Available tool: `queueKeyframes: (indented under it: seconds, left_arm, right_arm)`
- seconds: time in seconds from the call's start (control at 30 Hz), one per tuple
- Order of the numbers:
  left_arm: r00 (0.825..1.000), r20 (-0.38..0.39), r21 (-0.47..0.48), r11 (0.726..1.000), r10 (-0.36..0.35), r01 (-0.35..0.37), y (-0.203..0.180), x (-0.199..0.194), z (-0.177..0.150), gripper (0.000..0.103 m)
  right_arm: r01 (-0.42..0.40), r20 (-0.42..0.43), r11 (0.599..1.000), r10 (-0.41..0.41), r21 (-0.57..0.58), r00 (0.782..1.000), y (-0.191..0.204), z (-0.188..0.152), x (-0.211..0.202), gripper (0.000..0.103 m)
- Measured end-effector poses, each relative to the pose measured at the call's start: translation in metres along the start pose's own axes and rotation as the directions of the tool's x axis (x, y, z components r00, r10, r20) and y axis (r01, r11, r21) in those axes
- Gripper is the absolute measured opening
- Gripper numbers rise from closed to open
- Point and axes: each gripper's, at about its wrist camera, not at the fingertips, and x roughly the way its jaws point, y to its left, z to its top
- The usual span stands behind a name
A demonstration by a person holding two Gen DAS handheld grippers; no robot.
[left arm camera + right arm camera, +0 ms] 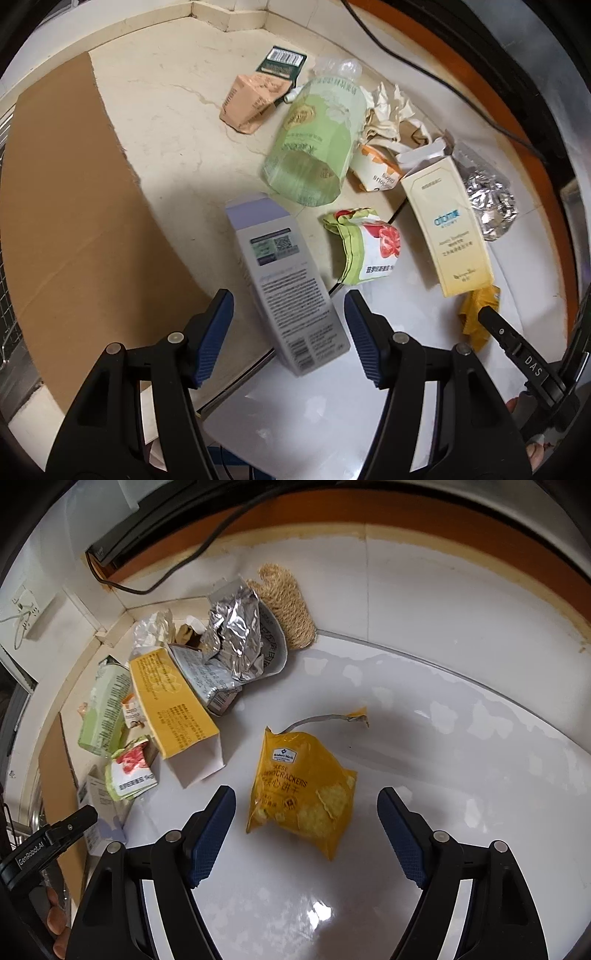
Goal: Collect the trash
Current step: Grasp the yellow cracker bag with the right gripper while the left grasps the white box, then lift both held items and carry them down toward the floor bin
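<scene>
Two tools hang over a white tabletop point(461, 709) strewn with trash. The left tool point(289, 334) stands part open with a grey-and-lilac carton point(284, 280) lying between its blue pads, which appear not to press on it, though the near end of the carton is blurred. Beyond it lie a crumpled strawberry wrapper point(364, 247), a green pouch point(314, 147), a cream box point(448, 225), crumpled foil point(489, 195) and a peach-coloured packet point(251, 99). A sheet of brown cardboard point(74, 221) covers the left side. The right tool point(306, 834) is wide open and grips nothing; a yellow cracker bag point(299, 794) lies flat between its pads, apart from both. Behind it sits a yellow box point(170, 701).
</scene>
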Motion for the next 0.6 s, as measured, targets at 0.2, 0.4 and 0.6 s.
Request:
queueKeyframes:
  seconds: [0.2, 0.4, 0.6]
  left_arm:
    - [0.999, 0.034, 0.000, 0.999, 0.035, -0.035, -0.012, 0.006, -0.002, 0.036]
    - [0.996, 0.081, -0.005, 0.999, 0.040, -0.040, -0.011, -0.019, -0.015, 0.035]
    - [0.989, 0.141, -0.001, 0.999, 0.036, -0.036, 0.002, -0.067, -0.036, 0.035]
  right_arm:
    - [-0.043, -0.023, 0.999, 0.044, 0.027, 0.999, -0.002, -0.005, 0.013, 0.054]
    - [-0.100, -0.028, 0.993, 0.101, 0.060, 0.994, -0.006, -0.017, 0.004, 0.034]
    - [-0.173, 0.021, 0.980, 0.172, 0.100, 0.985, -0.014, -0.045, -0.031, 0.031]
